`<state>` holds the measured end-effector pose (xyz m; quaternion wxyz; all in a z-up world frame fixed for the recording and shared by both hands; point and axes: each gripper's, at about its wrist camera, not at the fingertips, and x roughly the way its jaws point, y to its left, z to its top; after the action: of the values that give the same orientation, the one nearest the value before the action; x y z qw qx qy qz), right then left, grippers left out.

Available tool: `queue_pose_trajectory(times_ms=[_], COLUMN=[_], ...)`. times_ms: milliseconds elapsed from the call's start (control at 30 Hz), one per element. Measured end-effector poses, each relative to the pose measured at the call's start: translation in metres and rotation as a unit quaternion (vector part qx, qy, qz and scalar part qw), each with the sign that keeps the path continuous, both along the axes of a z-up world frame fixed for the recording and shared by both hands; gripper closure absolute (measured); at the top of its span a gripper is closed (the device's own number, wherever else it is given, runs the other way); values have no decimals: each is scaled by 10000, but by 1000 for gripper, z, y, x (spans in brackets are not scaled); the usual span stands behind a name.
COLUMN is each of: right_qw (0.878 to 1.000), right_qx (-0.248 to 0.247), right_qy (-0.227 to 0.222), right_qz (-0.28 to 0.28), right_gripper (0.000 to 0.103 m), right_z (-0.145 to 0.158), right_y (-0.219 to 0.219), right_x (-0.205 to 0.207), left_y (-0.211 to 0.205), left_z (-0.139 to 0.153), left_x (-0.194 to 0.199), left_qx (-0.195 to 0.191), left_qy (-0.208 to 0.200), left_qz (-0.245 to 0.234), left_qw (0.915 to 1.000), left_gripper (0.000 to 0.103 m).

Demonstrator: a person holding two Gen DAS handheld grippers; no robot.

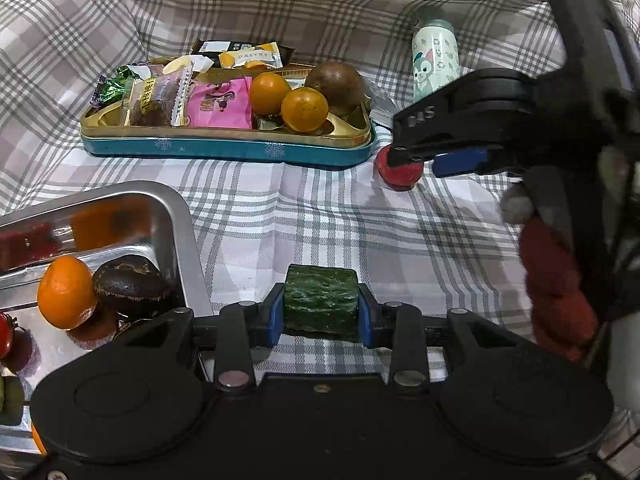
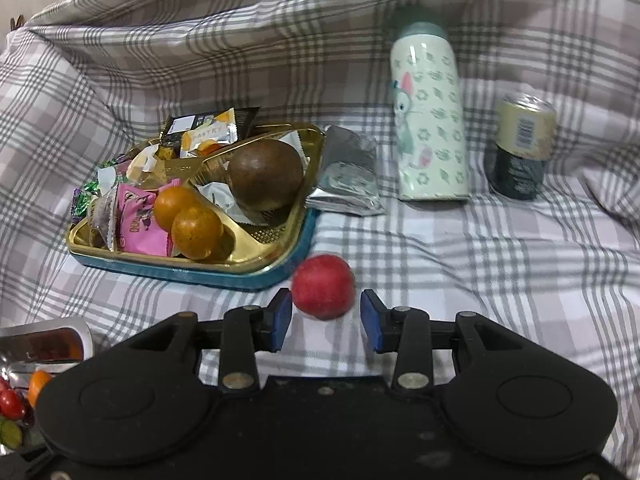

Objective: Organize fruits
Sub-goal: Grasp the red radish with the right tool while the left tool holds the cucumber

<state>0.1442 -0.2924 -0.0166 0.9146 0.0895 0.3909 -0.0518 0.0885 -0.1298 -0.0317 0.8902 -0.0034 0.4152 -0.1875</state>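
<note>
My left gripper (image 1: 321, 310) is shut on a green cucumber chunk (image 1: 321, 298), held just right of the steel tray (image 1: 176, 216). That tray holds an orange (image 1: 64, 293), a dark brown fruit (image 1: 130, 286) and a cherry tomato (image 1: 5, 334). My right gripper (image 2: 326, 318) is open, its blue pads either side of a red fruit (image 2: 323, 286) lying on the cloth by the tin's corner. It also shows in the left wrist view (image 1: 398, 170). The gold and blue tin (image 1: 224, 146) holds two oranges (image 1: 304, 109), a big brown fruit (image 1: 335, 82) and wrapped snacks (image 1: 218, 102).
A cartoon-printed bottle (image 2: 430, 120) and a can (image 2: 520, 146) stand at the back right. A silver foil packet (image 2: 348, 172) lies between the tin and the bottle. Checked cloth covers the table and rises behind it.
</note>
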Motion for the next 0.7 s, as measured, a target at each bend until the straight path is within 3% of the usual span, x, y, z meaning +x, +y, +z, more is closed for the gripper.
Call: queue_pose_trajectory(times_ms=[433, 700], right_qw=[9988, 9993], right_qx=[-408, -209], right_qy=[269, 260], right_qz=[-36, -150], right_gripper=[57, 59], right_z=[-16, -23], right_y=[8, 4], right_x=[33, 34], left_y=[1, 1], left_z=[-1, 0], left_x=[0, 0], left_qx=[-44, -34], left_qy=[31, 16], left_qz=[-2, -7], left_qw=[10000, 10000], left_gripper=[59, 59])
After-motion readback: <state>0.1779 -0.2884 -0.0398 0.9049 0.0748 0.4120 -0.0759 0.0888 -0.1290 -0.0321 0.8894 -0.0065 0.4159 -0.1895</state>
